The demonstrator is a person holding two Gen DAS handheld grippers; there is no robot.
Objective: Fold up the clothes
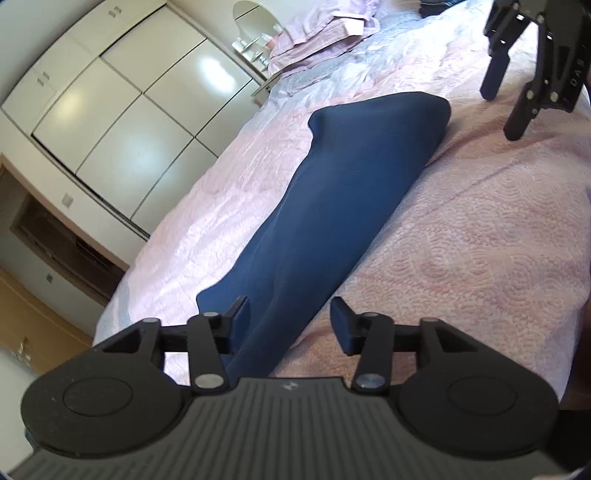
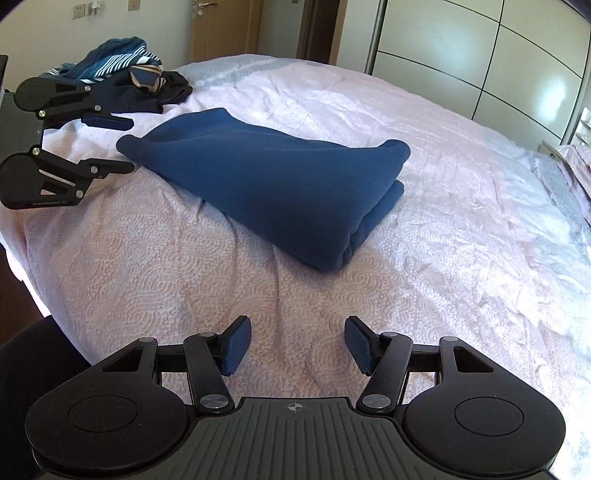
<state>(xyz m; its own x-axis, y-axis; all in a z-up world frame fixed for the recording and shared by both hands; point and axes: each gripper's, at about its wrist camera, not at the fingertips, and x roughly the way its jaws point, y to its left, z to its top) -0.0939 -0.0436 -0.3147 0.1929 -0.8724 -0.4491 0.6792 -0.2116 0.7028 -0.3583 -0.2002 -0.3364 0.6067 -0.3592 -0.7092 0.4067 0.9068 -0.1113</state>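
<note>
A navy blue garment (image 2: pixel 266 184) lies folded into a thick rectangle on the pink bedspread (image 2: pixel 184 273); it also shows in the left wrist view (image 1: pixel 332 206). My left gripper (image 1: pixel 290 325) is open at the garment's near end, its fingers on either side of the cloth edge and holding nothing; it shows in the right wrist view (image 2: pixel 127 144) at the garment's left end. My right gripper (image 2: pixel 295 347) is open and empty, over bare bedspread short of the garment's folded corner. It shows in the left wrist view (image 1: pixel 502 114) at the upper right, beside the garment's far end.
A pile of unfolded clothes (image 2: pixel 125 81), striped and dark, lies at the bed's far left corner. Pink pillows (image 1: pixel 325 33) are stacked at the head of the bed. White wardrobe doors (image 1: pixel 122 122) and a wooden door (image 2: pixel 229 29) line the walls.
</note>
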